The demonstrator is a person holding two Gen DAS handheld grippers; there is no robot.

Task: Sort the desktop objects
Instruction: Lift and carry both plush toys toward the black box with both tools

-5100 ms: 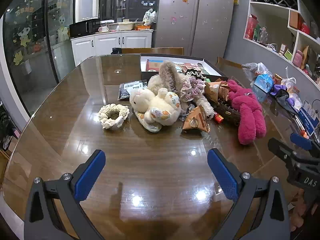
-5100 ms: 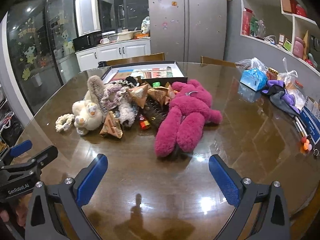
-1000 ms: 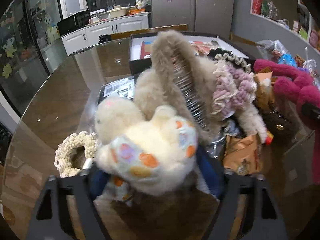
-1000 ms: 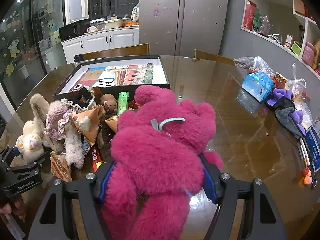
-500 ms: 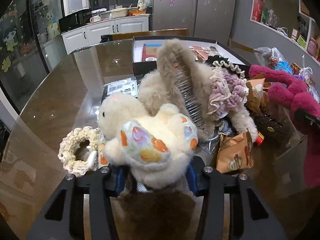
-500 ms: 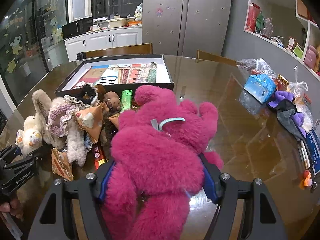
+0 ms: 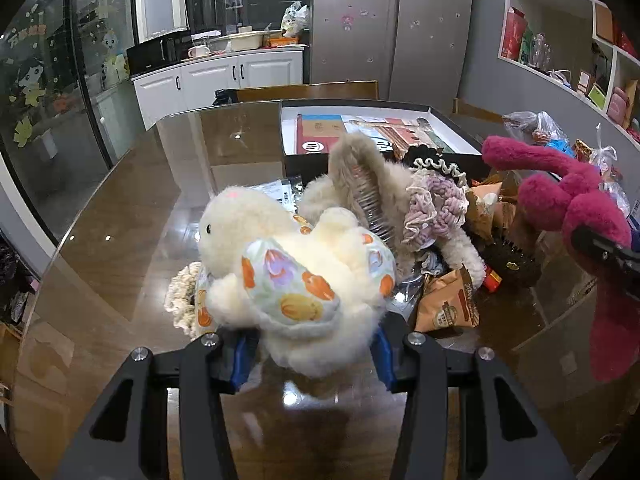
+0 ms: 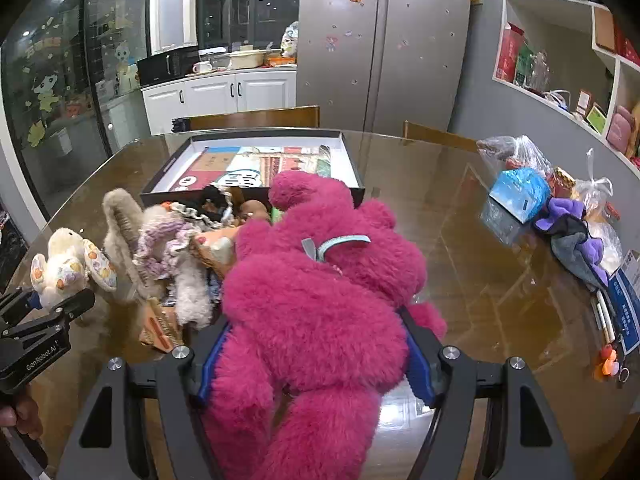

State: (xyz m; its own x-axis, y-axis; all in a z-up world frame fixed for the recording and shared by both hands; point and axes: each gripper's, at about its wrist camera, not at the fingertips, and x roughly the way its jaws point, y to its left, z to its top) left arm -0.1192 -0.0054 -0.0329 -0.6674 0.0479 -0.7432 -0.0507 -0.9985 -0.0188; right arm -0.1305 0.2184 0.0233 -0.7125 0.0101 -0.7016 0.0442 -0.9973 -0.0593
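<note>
Lifting phase of the sort, by my read: both tools loaded, nothing placed yet. Pink plush bear (image 8: 316,300) is clamped at its middle by the right gripper (image 8: 312,364), raised off the table (image 8: 480,240), right of the pile. White plush rabbit (image 7: 296,272) is squeezed at its lower body in the left gripper (image 7: 310,350), just near of the fluffy hair clip (image 7: 368,184) and snack packet (image 7: 446,304). Next move calls for carrying each clear of the clutter, probably to the open box (image 8: 356,178) at the far side. Both tools point forward, roughly level, side by side.
</note>
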